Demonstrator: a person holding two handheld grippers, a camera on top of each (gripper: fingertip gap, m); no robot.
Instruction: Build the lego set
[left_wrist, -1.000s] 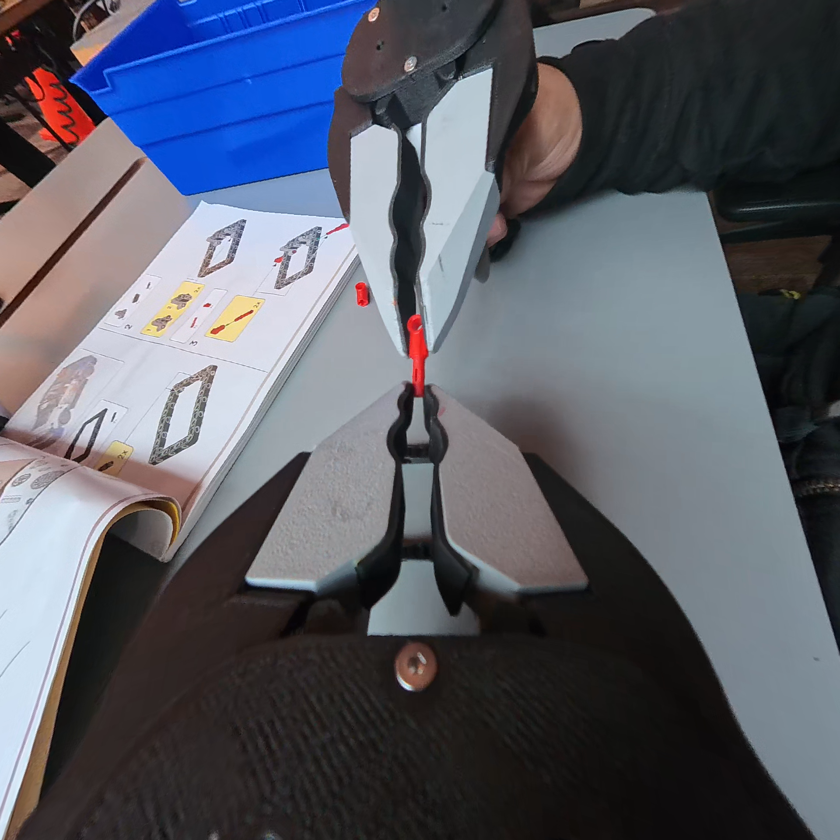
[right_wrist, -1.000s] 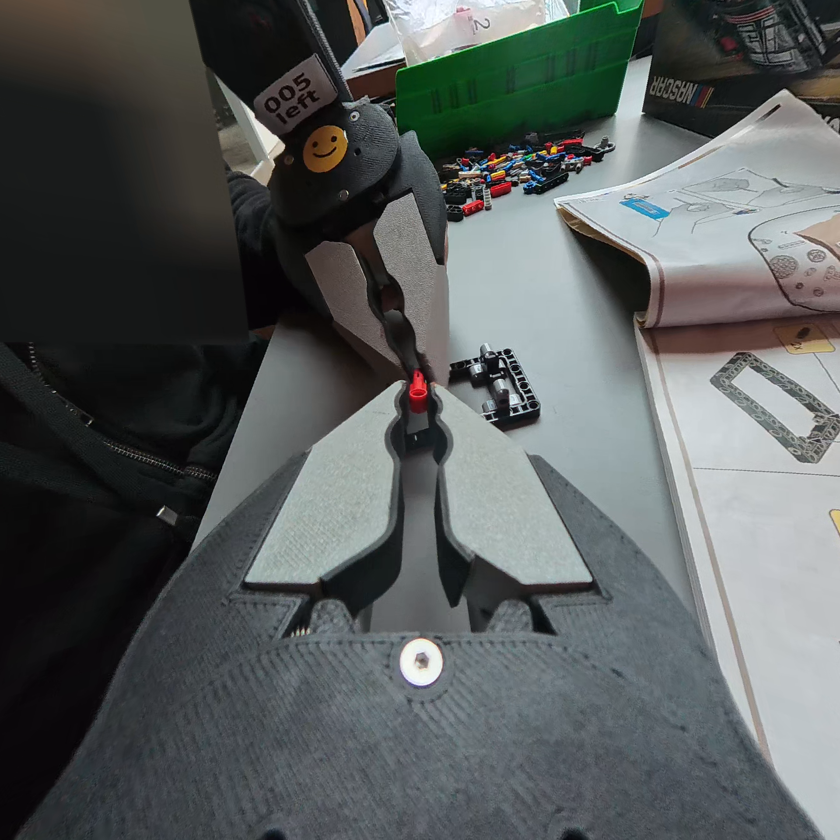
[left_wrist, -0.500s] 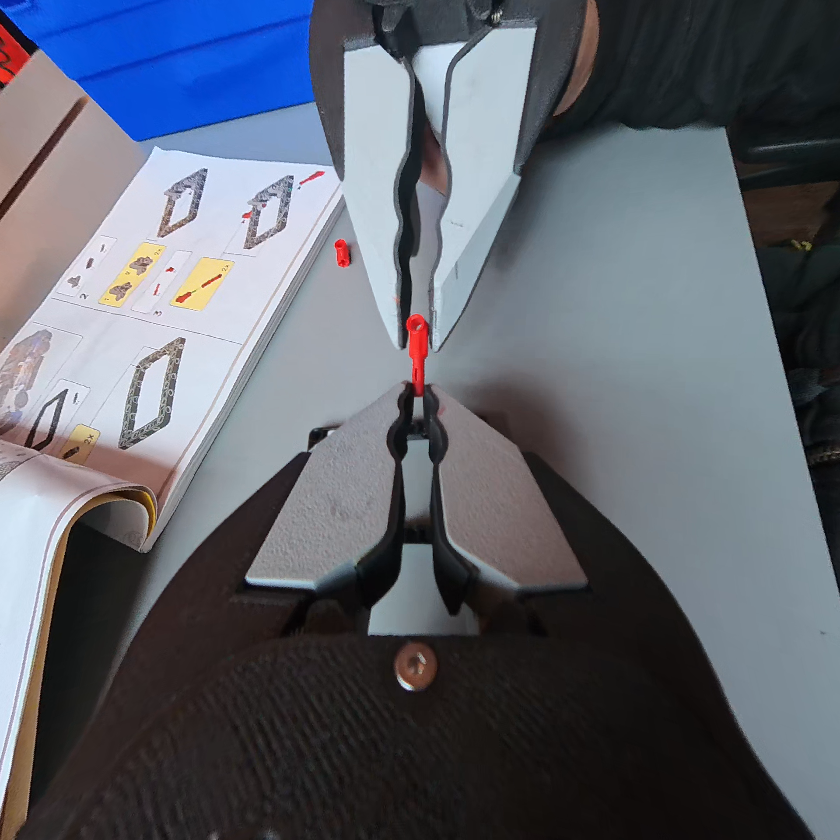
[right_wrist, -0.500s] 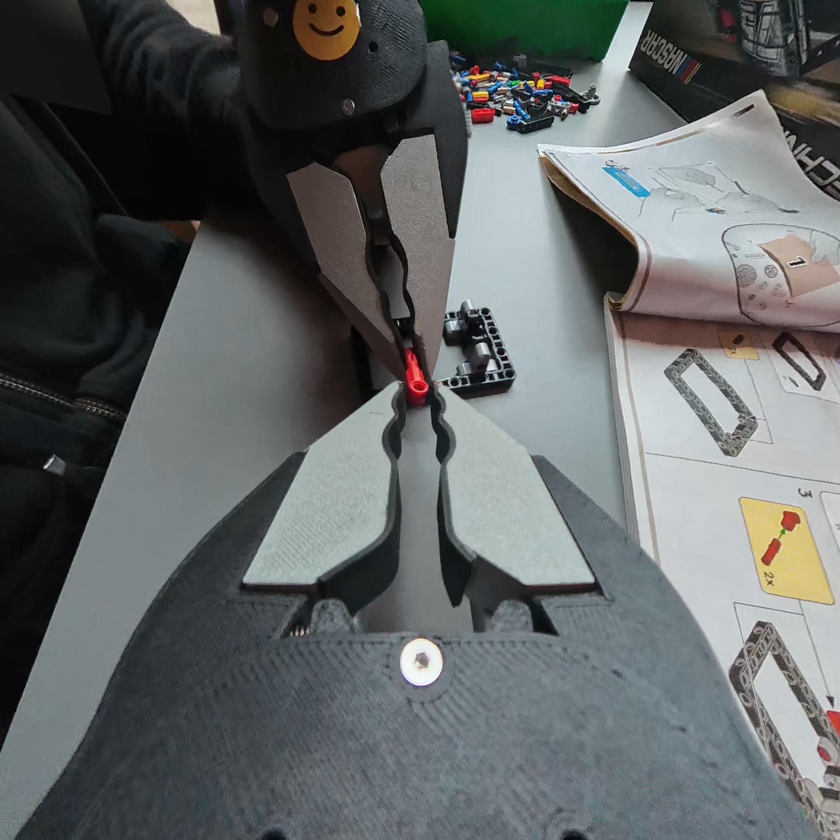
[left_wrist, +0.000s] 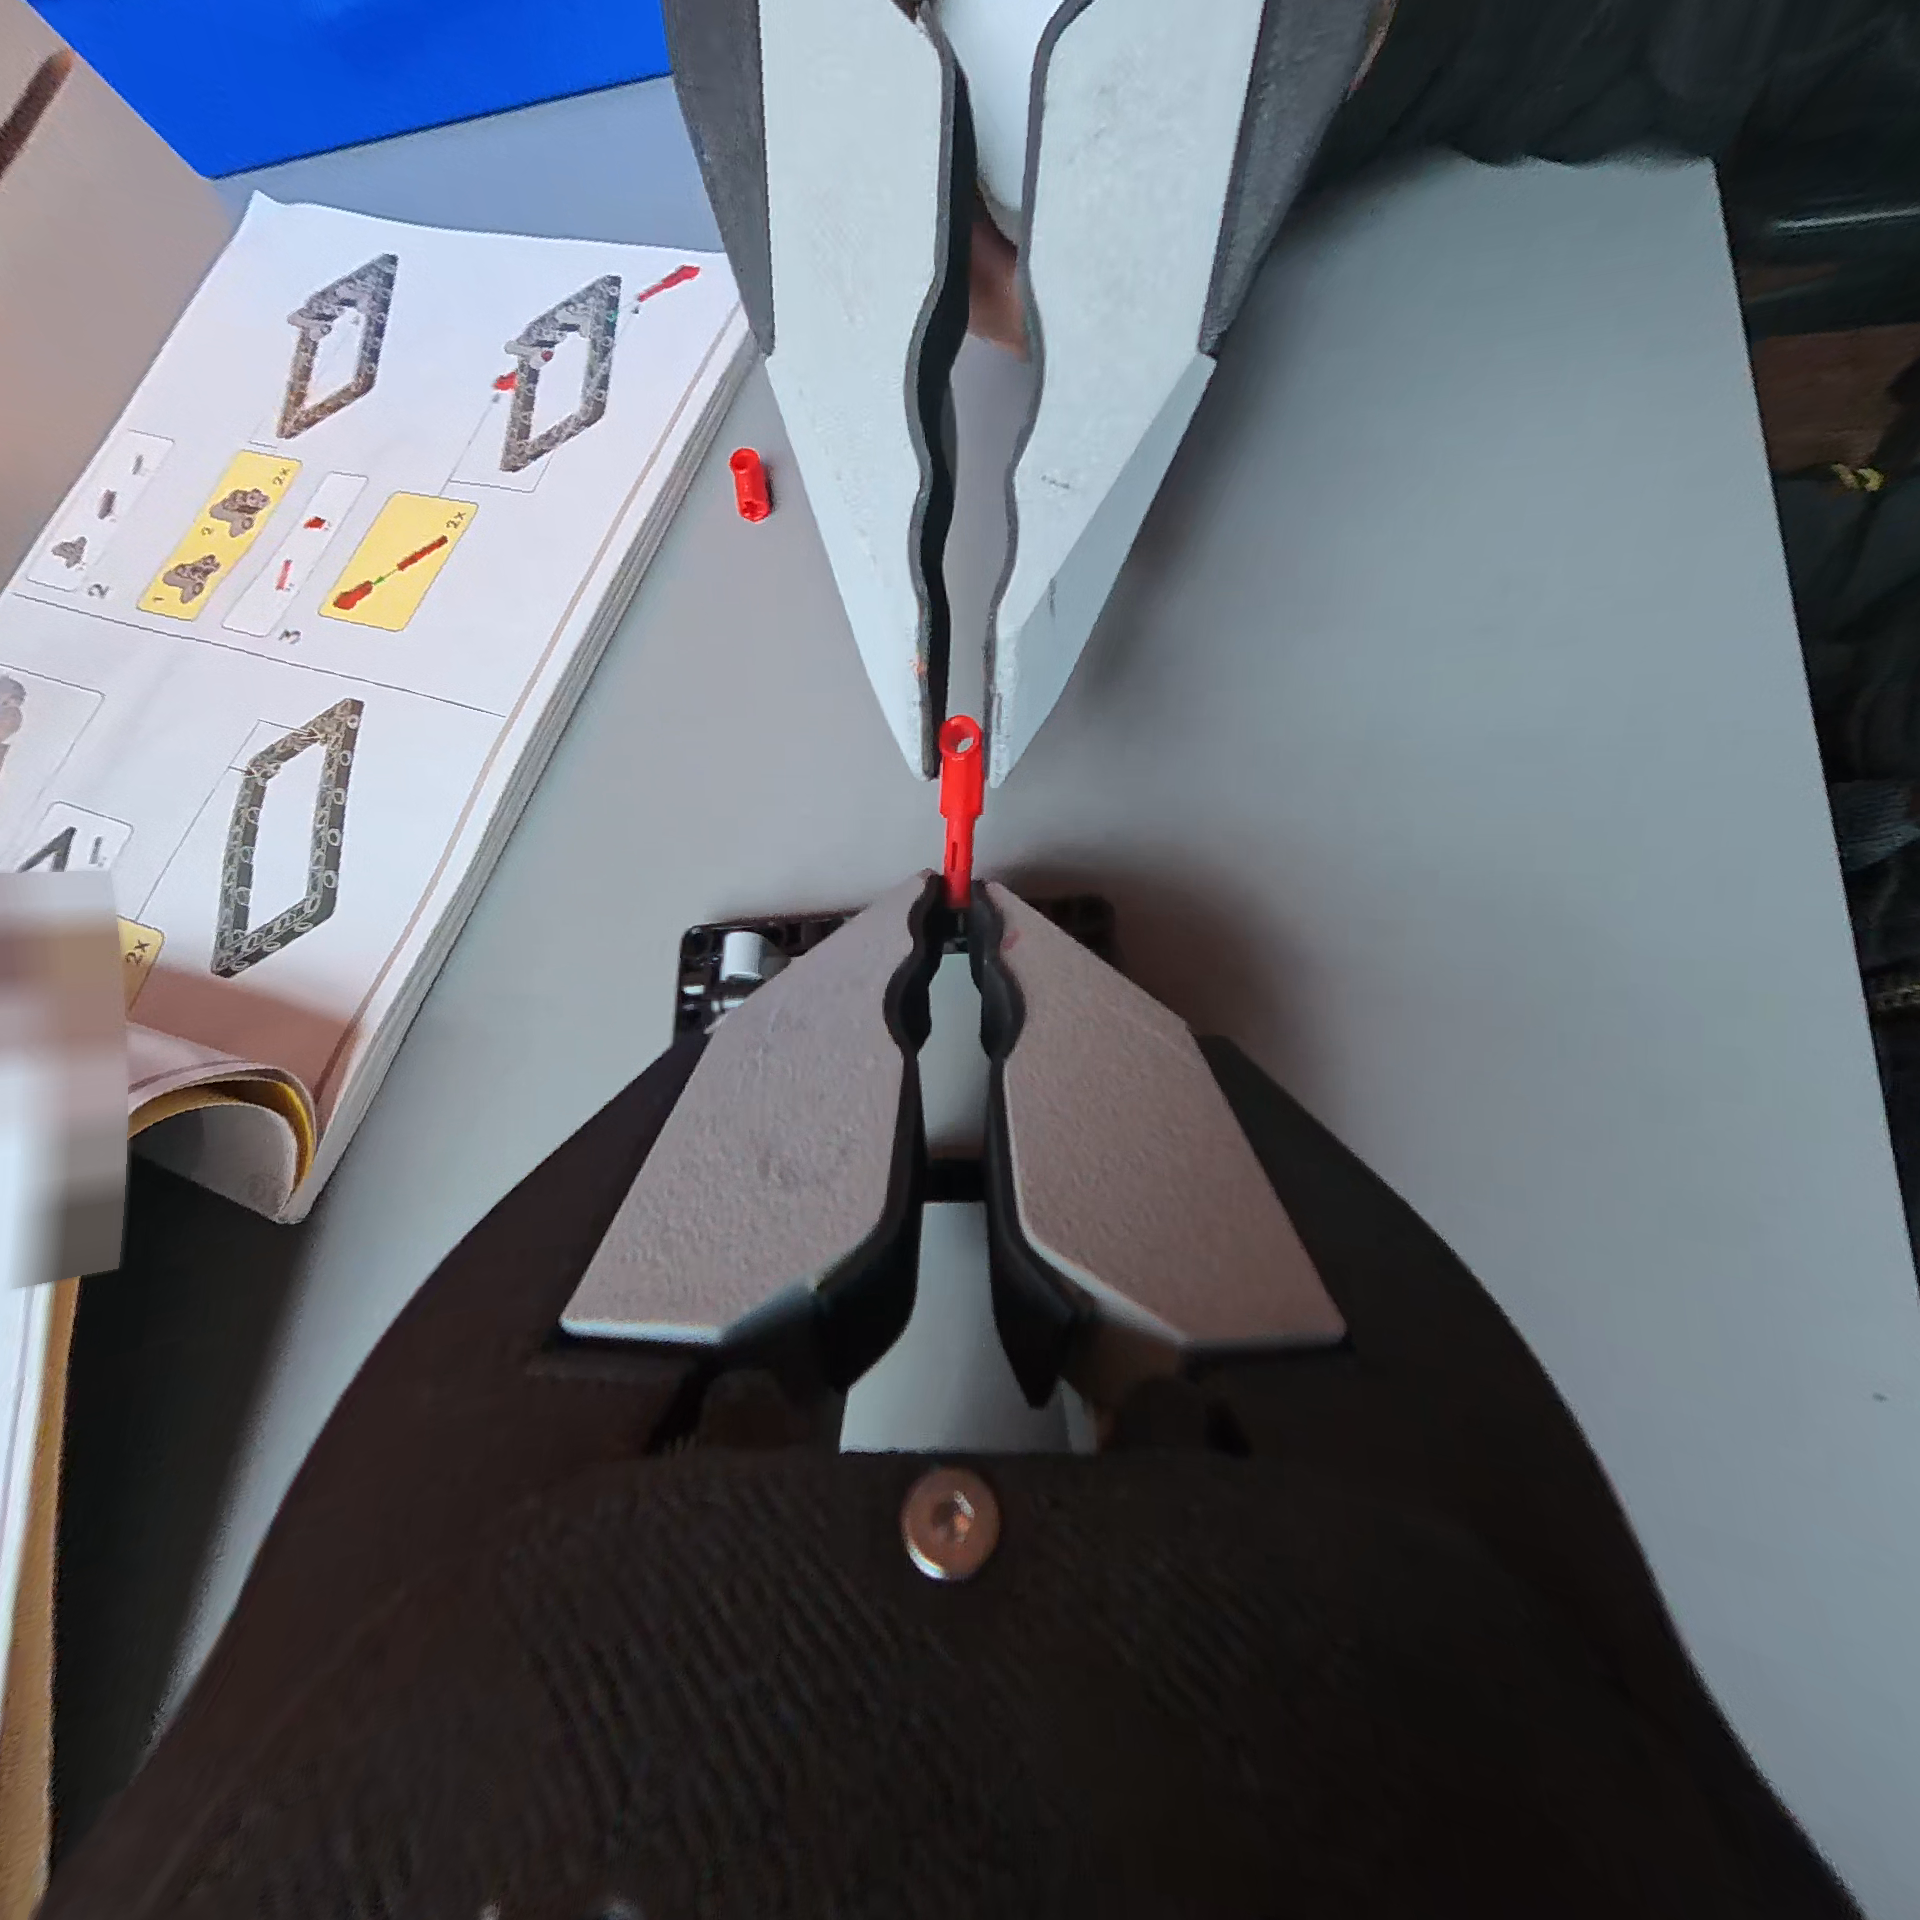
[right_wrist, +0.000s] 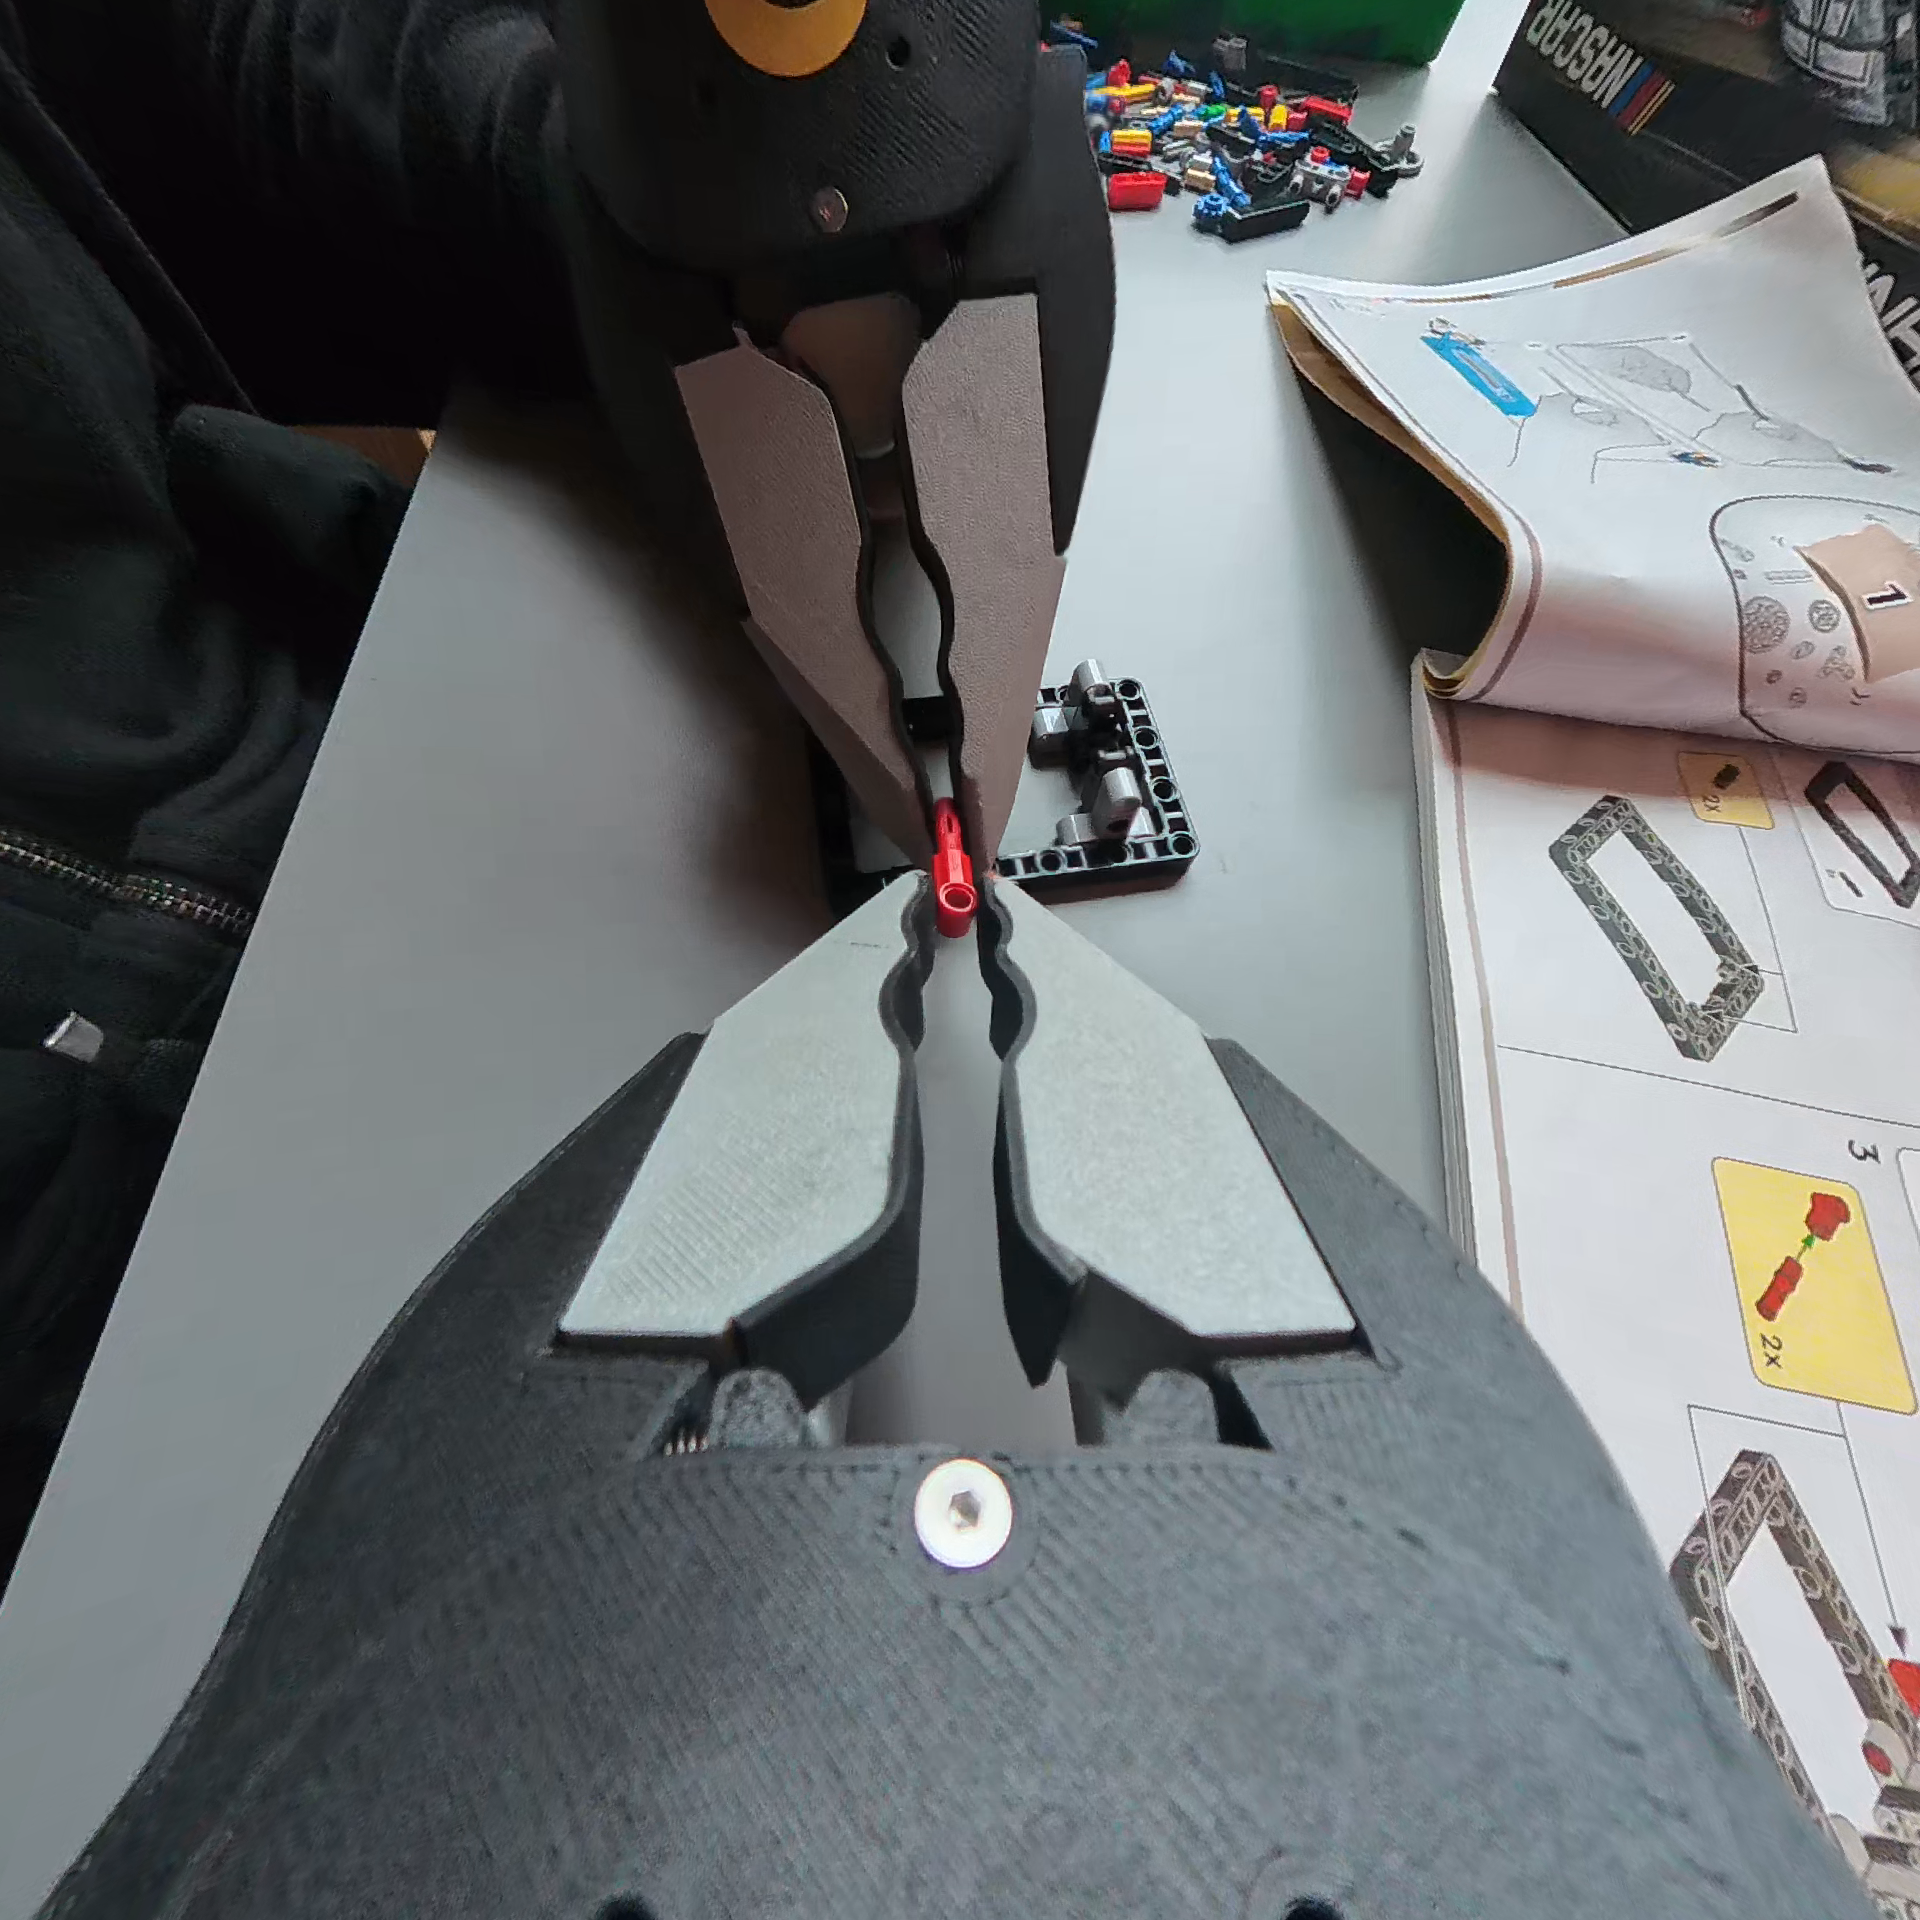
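A small red pin assembly is held in the air between both grippers. My left gripper is shut on its thin stem end. My right gripper is shut on its round holed end. In the left wrist view the right gripper comes in from the top. In the right wrist view the left gripper does the same. A black rectangular frame with grey connectors lies on the grey table below them. The left gripper partly hides the frame in its own view.
An open instruction booklet lies beside the frame and also shows in the right wrist view. A loose red pin lies by its edge. A pile of several loose pieces, a blue bin and a black box are farther off. Both grippers' tips are close together, under 4 cm apart.
Both grippers have stayed shut on the red part. The pair has moved over the black frame, which now shows under my left gripper, and each gripper looms larger in the other's view.
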